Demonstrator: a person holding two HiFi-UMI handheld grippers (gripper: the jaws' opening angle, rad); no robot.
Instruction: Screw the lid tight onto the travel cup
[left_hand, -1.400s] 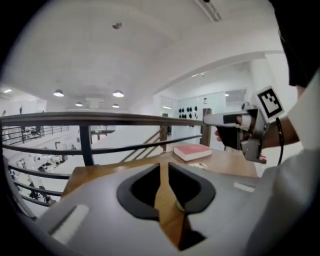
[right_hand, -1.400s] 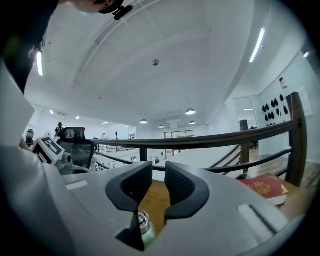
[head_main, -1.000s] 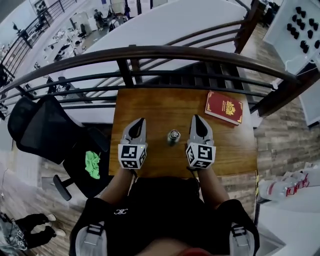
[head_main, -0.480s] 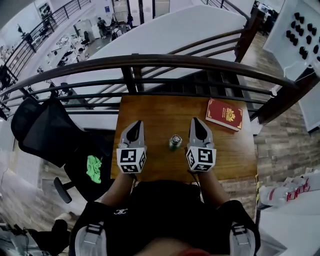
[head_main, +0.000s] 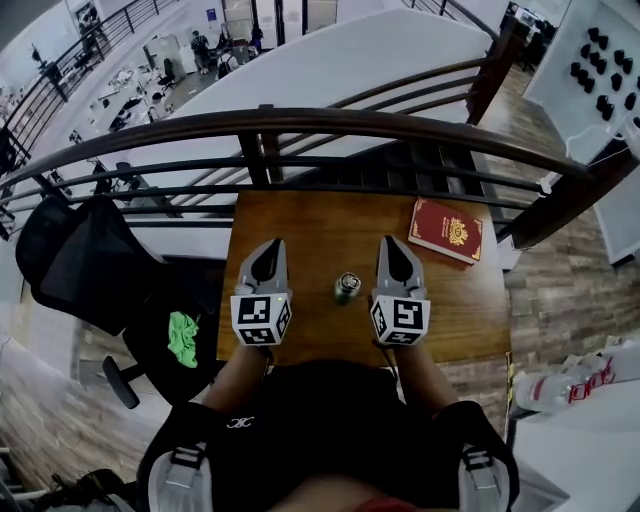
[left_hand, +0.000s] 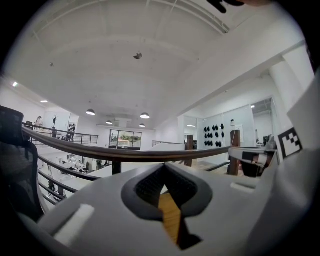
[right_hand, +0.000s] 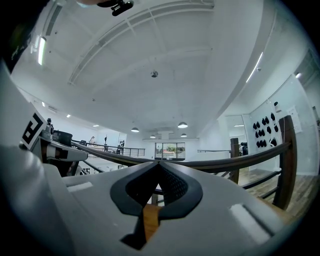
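Travel cup (head_main: 345, 294) upright on wooden surface (head_main: 320, 215), between two grippers, touched by neither. Lid (head_main: 348, 281) seemingly on top; tightness not discernible. Left gripper (head_main: 270, 248): jaws closed together, nothing between. Right gripper (head_main: 389, 246): likewise, empty. Both held level, pointing away from person, flanking cup. Judgement: pre-grasp, or task finished. If unfinished, next move requires opening jaws, one gripper steadying cup, other twisting lid.
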